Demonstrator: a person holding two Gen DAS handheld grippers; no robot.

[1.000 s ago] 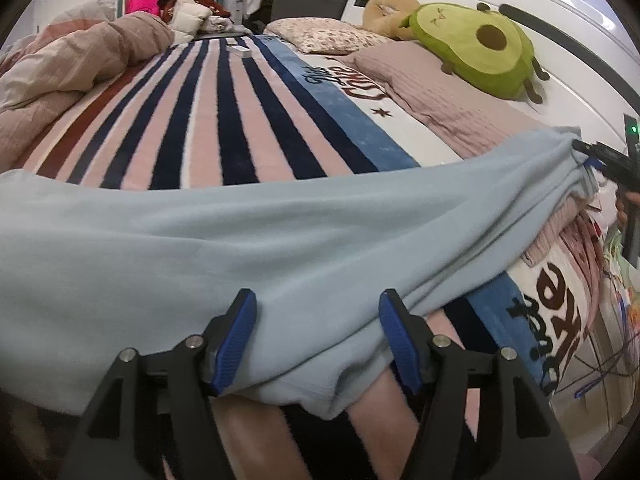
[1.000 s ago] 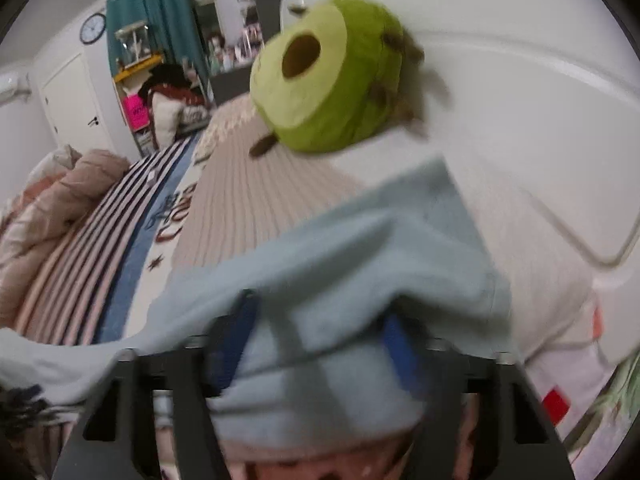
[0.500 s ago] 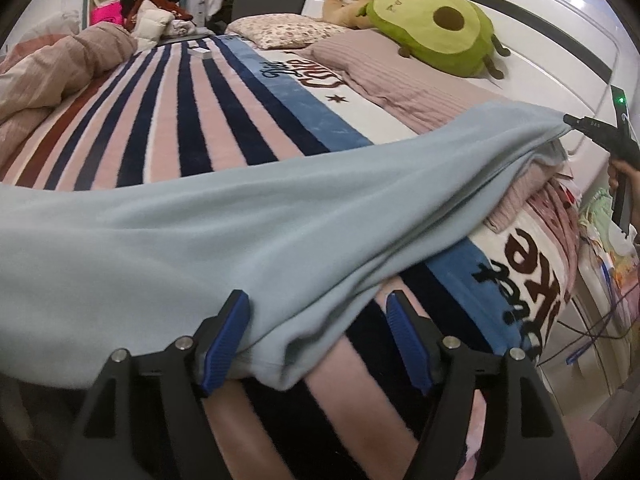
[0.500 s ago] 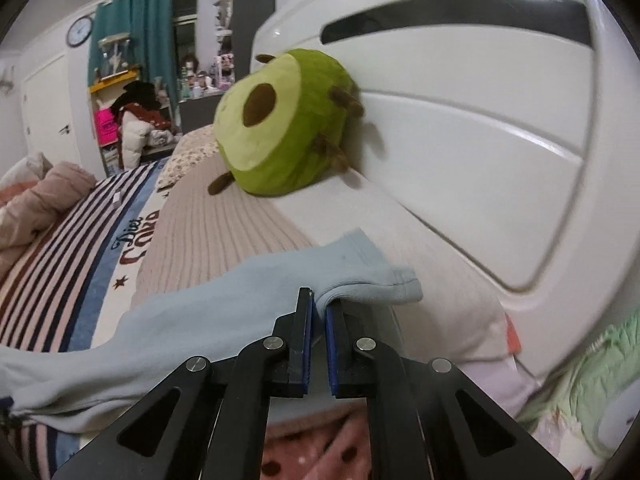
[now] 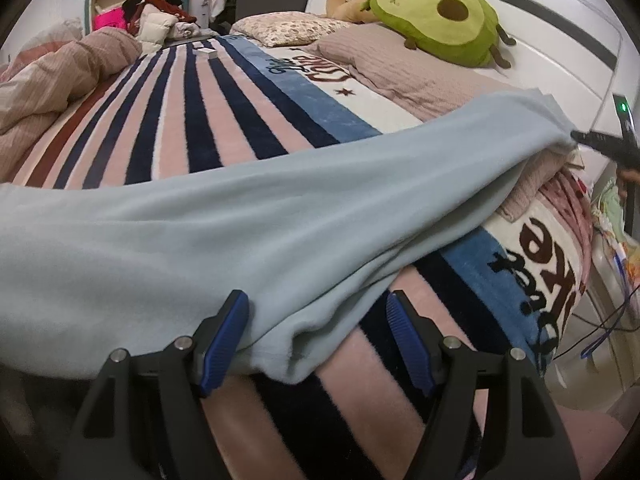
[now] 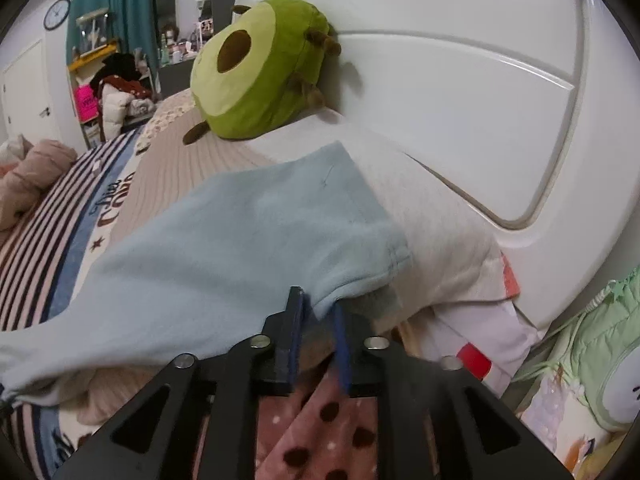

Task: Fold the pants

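Observation:
Light blue pants (image 5: 280, 220) lie stretched across the striped bed, from the near left to the pillow by the headboard. My left gripper (image 5: 316, 304) stands open at the near hem; a fold of the cloth lies between its blue pads, which do not press on it. In the right wrist view the far end of the pants (image 6: 240, 232) rests on the pillow. My right gripper (image 6: 318, 300) is opening, with the cloth's corner at its fingertips and a narrow gap between the pads. In the left wrist view the right gripper (image 5: 600, 142) shows at the pants' far end.
A green avocado plush (image 6: 256, 76) leans on the white headboard (image 6: 460, 100). A ribbed pink pillow (image 5: 400, 64) lies under the pants' far end. A bunched pink duvet (image 5: 60, 76) fills the bed's left side. Cables (image 5: 608, 328) hang off the bed's right edge.
The right gripper, shut on the pants' corner half a second ago, now has its jaws parted, and the cloth end lies spread on the pillow. The left gripper stays wide.

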